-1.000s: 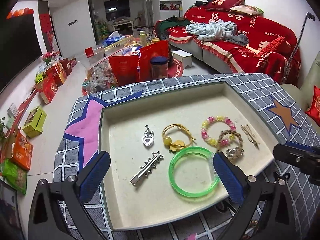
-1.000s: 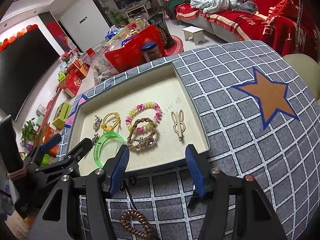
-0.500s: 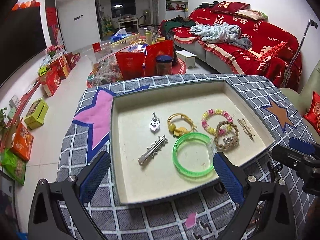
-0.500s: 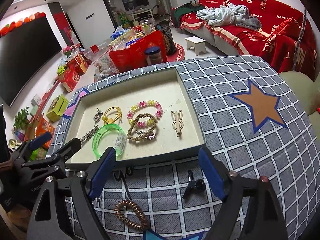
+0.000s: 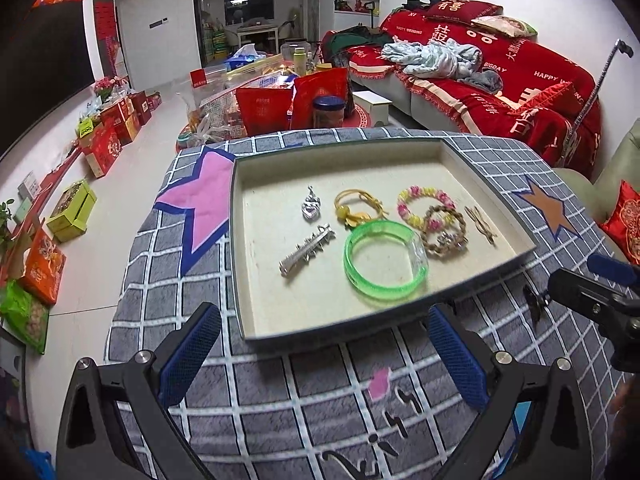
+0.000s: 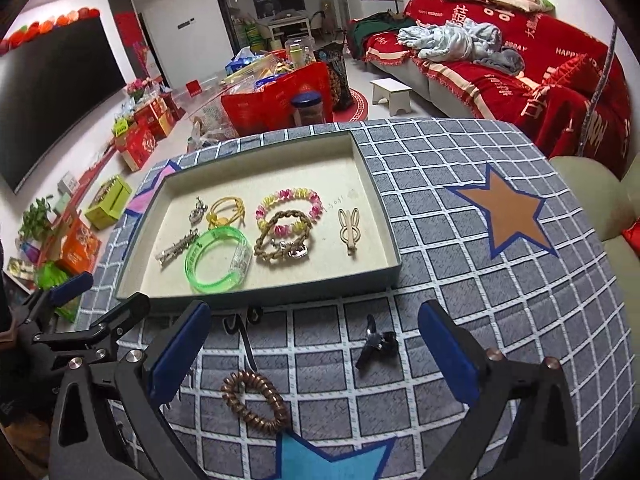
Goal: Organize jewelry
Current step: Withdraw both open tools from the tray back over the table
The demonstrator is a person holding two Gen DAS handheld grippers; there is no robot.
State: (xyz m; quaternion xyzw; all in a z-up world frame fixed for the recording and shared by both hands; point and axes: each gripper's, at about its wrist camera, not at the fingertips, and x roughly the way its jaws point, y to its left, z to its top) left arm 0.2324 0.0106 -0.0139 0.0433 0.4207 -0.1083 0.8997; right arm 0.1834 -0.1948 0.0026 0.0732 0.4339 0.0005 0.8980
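**Retreat from the tray, loose pieces next**

Pulled back toward the near edge of the worktop (image 6: 460, 280) over the last second. Left hand-held gripper (image 5: 322, 316) spread wide and pinching nothing, poised just short of the tray's near wall. Right hand-held gripper (image 6: 314, 312) likewise spread, wider than a second ago, also empty, hanging over the grey checked cloth.

Seven pieces lying in the tray (image 5: 236, 240), none shifted in that second:
- silver hair clip (image 5: 307, 251) and heart pendant (image 5: 311, 205) at left
- yellow hair tie (image 5: 356, 208) in the middle
- green bangle (image 5: 386, 260) nearest, touching the yellow tie
- pink and yellow beaded bracelet (image 5: 404, 210), overlapped by a braided bracelet (image 5: 446, 239)
- rabbit-shaped clip (image 6: 349, 230) at right, lying apart

Uncovered by the retreat, still outside the tray on the near cloth:
- copper spiral hair tie (image 6: 276, 420), near left, close to the right gripper's left finger
- black claw clip (image 6: 378, 342), between the right gripper's fingers
- a thin black hooked piece (image 6: 240, 324) just beside the tray wall, too dark to name

Probably a switch from placing to fetching: task well along but not done, with the three stragglers left. Claw clip best placed for the right gripper; plenty of bare floor in the far half of the tray.
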